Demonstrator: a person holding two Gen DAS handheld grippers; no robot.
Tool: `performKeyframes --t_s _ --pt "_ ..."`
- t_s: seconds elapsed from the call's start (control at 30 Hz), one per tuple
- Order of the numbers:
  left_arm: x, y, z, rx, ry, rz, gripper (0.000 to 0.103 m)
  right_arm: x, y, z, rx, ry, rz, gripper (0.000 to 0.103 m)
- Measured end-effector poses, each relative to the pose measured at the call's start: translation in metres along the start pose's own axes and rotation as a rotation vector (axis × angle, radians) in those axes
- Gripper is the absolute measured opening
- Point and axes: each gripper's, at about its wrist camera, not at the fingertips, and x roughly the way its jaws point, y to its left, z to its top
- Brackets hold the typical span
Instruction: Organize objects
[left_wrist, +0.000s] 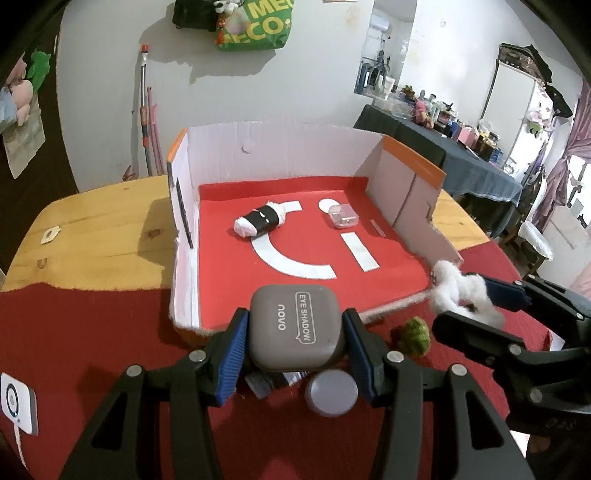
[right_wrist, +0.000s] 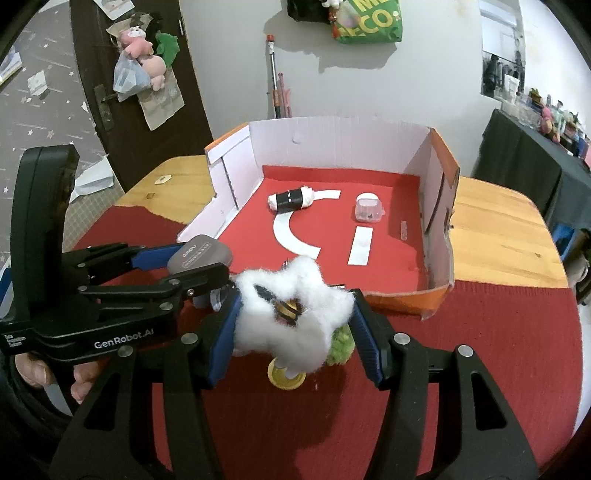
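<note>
My left gripper (left_wrist: 295, 334) is shut on a grey eye shadow case (left_wrist: 297, 326), held above the red cloth just before the open front of the cardboard box (left_wrist: 273, 155). My right gripper (right_wrist: 295, 321) is shut on a white fluffy cotton tuft (right_wrist: 291, 314), also lifted near the box's front edge. In the left wrist view the tuft (left_wrist: 458, 291) and the right gripper (left_wrist: 476, 308) show at the right. The right wrist view shows the eye shadow case (right_wrist: 199, 253) in the left gripper (right_wrist: 192, 264). Inside the box lie a white-and-black roll (left_wrist: 260, 221) and a small clear case (left_wrist: 343, 216).
On the red cloth (left_wrist: 92, 332) below the grippers lie a green fuzzy ball (left_wrist: 413, 336), a round grey lid (left_wrist: 332, 393) and a gold round lid (right_wrist: 287, 376). A white device (left_wrist: 18, 404) sits at the cloth's left. A hand (right_wrist: 59, 376) holds the left tool.
</note>
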Motion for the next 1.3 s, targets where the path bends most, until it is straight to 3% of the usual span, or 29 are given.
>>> performKeyframes --t_s 0.63,1.3 --pt "0.039 0.011 0.031 -0.014 0.056 0.002 0.053 0.035 -0.028 0.034 0.028 0.043 -0.017 0.055" --pt "0.074 0.015 0.044 -0.010 0.116 -0.003 0.053 0.079 -0.051 0.043 0.060 0.108 -0.021 0.055"
